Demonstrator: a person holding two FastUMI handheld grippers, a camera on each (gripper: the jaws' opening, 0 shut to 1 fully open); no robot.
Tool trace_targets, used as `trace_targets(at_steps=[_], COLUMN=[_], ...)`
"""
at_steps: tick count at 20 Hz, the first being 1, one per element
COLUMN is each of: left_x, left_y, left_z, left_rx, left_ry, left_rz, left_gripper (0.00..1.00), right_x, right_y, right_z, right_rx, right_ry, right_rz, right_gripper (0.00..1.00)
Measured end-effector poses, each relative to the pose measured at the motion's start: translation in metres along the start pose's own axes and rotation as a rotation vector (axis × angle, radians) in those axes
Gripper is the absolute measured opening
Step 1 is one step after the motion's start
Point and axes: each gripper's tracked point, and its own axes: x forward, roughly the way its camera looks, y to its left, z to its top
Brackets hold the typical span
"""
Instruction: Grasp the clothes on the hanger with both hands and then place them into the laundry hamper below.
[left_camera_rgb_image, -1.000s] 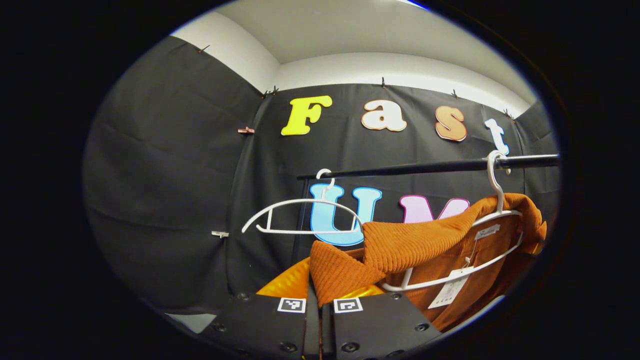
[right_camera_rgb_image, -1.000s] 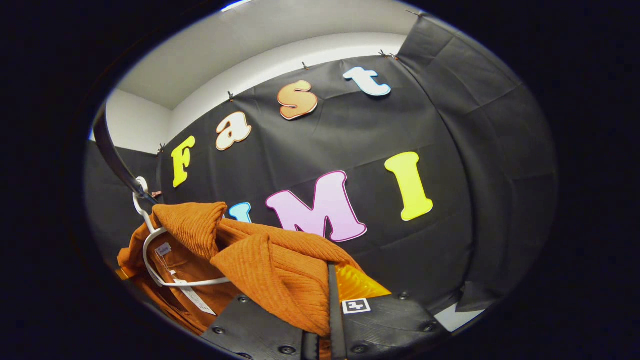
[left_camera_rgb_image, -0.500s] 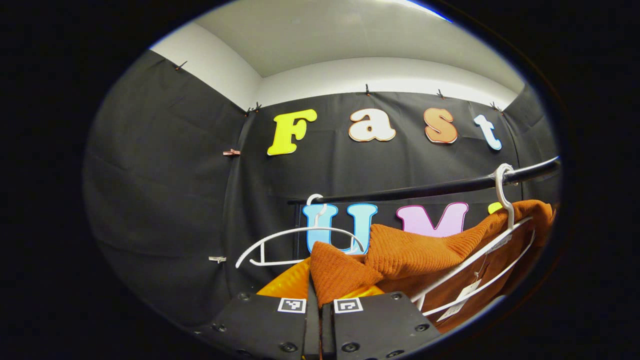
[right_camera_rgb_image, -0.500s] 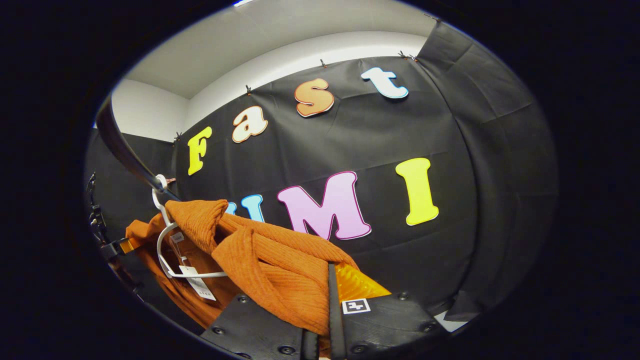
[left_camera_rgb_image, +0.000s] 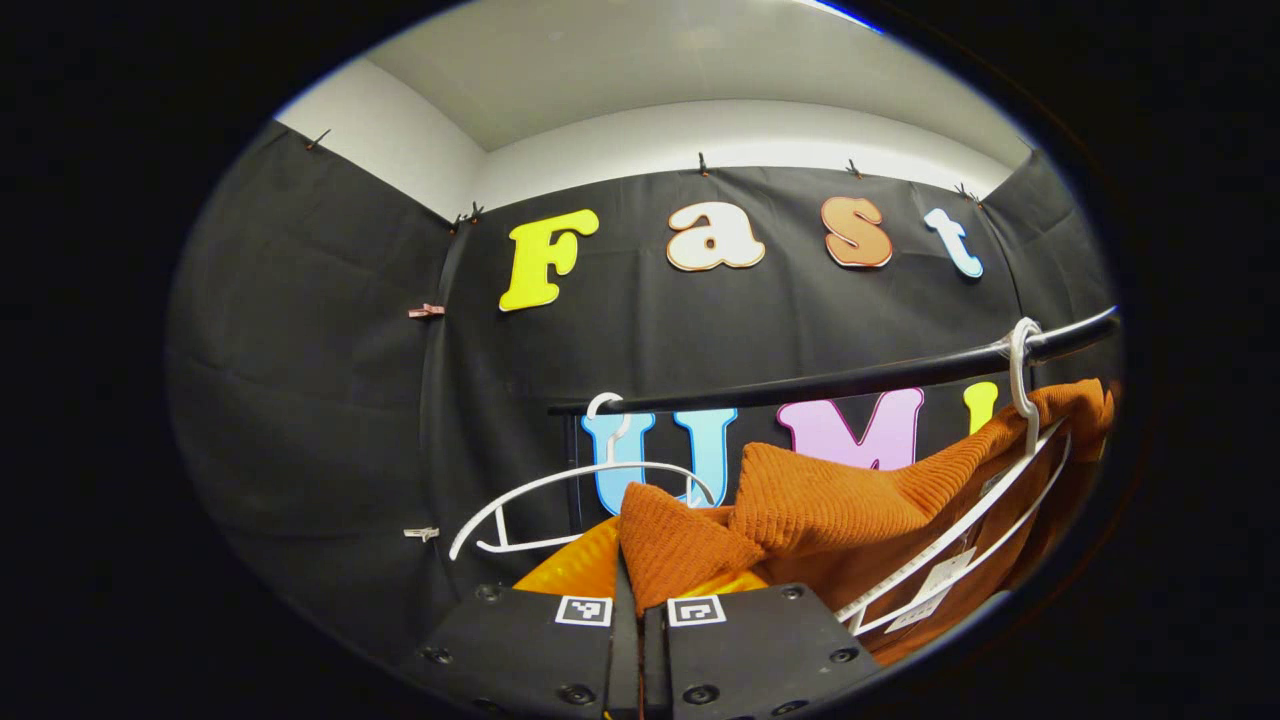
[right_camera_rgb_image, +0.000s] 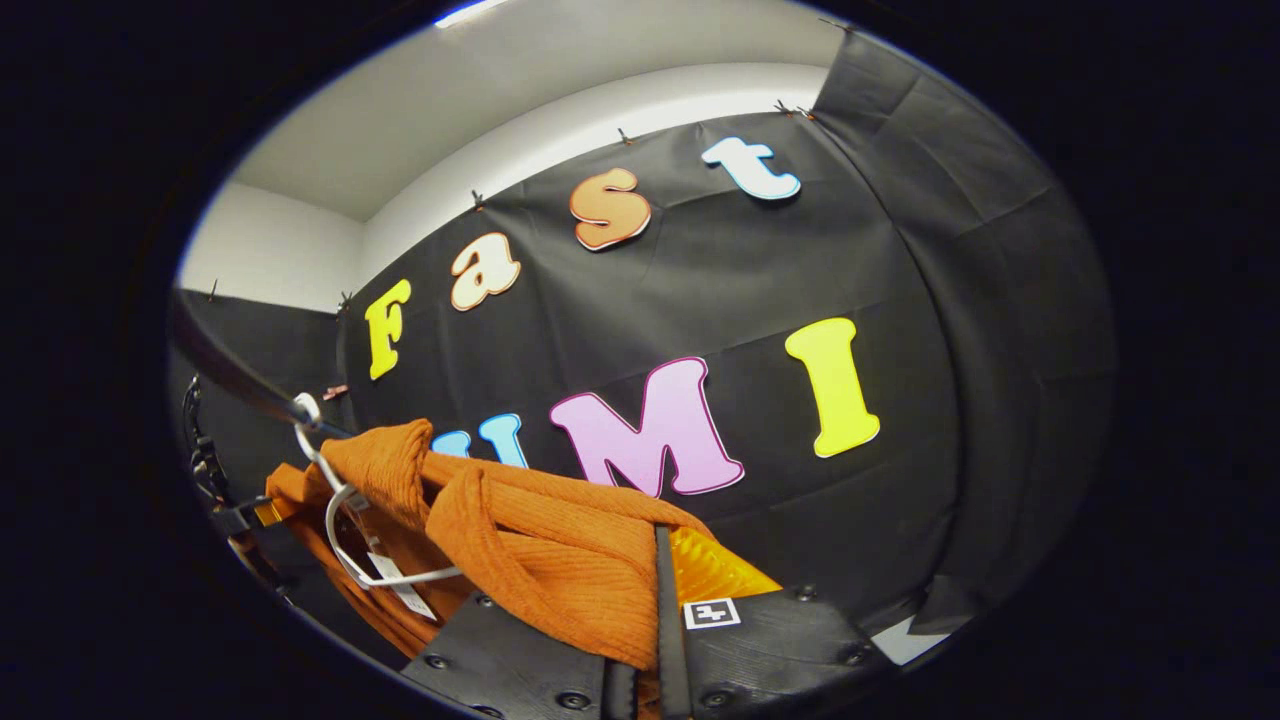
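An orange ribbed knit garment hangs on a white hanger hooked over a black rail. In the left gripper view my left gripper is shut on a fold of the garment's shoulder, which bunches just above the fingers. In the right gripper view the same garment drapes over my right gripper, shut on the cloth's other shoulder. The white hanger and a paper tag show at the lower left there.
An empty white hanger hangs on the rail to the left of the garment. The rail runs off to the upper left in the right gripper view. Black cloth walls close in behind and on both sides.
Both grippers have kept their hold on the garment and drawn it away; the loaded hanger has tilted and slid right in the left gripper view, and the rail now sits more slanted.
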Motion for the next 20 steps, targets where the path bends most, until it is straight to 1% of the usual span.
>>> trace_targets(at_steps=[1, 2, 4, 5, 6, 7, 8, 9, 11, 12, 13, 14, 15, 16, 17, 18, 19, 20], left_x=[0.002, 0.003, 0.007, 0.011, 0.017, 0.02, 0.027, 0.032, 0.042, 0.043, 0.045, 0.044, 0.045, 0.046, 0.047, 0.05, 0.052, 0.052], left_y=[0.001, -0.001, -0.002, 0.001, 0.005, 0.009, 0.013, 0.017, 0.027, 0.027, 0.029, 0.034, 0.035, 0.034, 0.033, 0.032, 0.03, 0.028], left_z=[-0.001, -0.002, -0.002, -0.001, 0.001, 0.002, 0.004, 0.006, 0.01, 0.01, 0.012, 0.012, 0.014, 0.013, 0.013, 0.009, 0.007, 0.004], left_rx=[0.009, 0.005, 0.004, 0.018, 0.036, 0.045, 0.046, 0.039, 0.02, 0.014, 0.017, 0.023, 0.03, 0.035, 0.039, 0.044, 0.049, 0.051], left_ry=[0.002, 0.006, 0.012, 0.012, 0.012, 0.011, 0.011, 0.01, 0.002, -0.001, -0.004, -0.008, -0.013, -0.015, -0.013, -0.007, 0.001, 0.008], left_rz=[0.001, -0.012, -0.022, -0.017, -0.005, 0.008, 0.023, 0.036, 0.066, 0.076, 0.087, 0.096, 0.095, 0.09, 0.084, 0.079, 0.076, 0.072], left_gripper=[0.06, 0.06, 0.06, 0.06, 0.06, 0.06, 0.06, 0.06, 0.07, 0.06, 0.06, 0.06, 0.06, 0.06, 0.07, 0.07, 0.07, 0.07], right_x=[0.006, 0.014, 0.023, 0.025, 0.023, 0.023, 0.023, 0.021, 0.006, -0.007, -0.018, -0.024, -0.029, -0.031, -0.031, -0.032, -0.034, -0.033], right_y=[0.001, -0.002, -0.002, 0.004, 0.021, 0.037, 0.047, 0.053, 0.07, 0.081, 0.094, 0.103, 0.106, 0.103, 0.102, 0.102, 0.098, 0.096], right_z=[-0.009, -0.013, -0.003, 0.003, -0.001, -0.01, -0.022, -0.038, -0.077, -0.09, -0.092, -0.088, -0.078, -0.063, -0.042, -0.021, -0.002, 0.013], right_rx=[-0.02, -0.047, 0.003, 0.054, 0.119, 0.141, 0.117, 0.077, -0.049, -0.095, -0.112, -0.106, -0.072, -0.031, 0.023, 0.084, 0.145, 0.19], right_ry=[0.055, 0.08, 0.07, 0.055, 0.091, 0.12, 0.147, 0.19, 0.301, 0.326, 0.316, 0.292, 0.261, 0.213, 0.146, 0.085, 0.03, -0.011], right_rz=[0.029, 0.056, 0.11, 0.174, 0.276, 0.362, 0.42, 0.455, 0.546, 0.629, 0.714, 0.777, 0.82, 0.848, 0.878, 0.899, 0.918, 0.924], right_gripper=[0.17, 0.17, 0.17, 0.17, 0.16, 0.17, 0.15, 0.17, 0.17, 0.17, 0.17, 0.17, 0.17, 0.13, 0.13, 0.13, 0.17, 0.13])
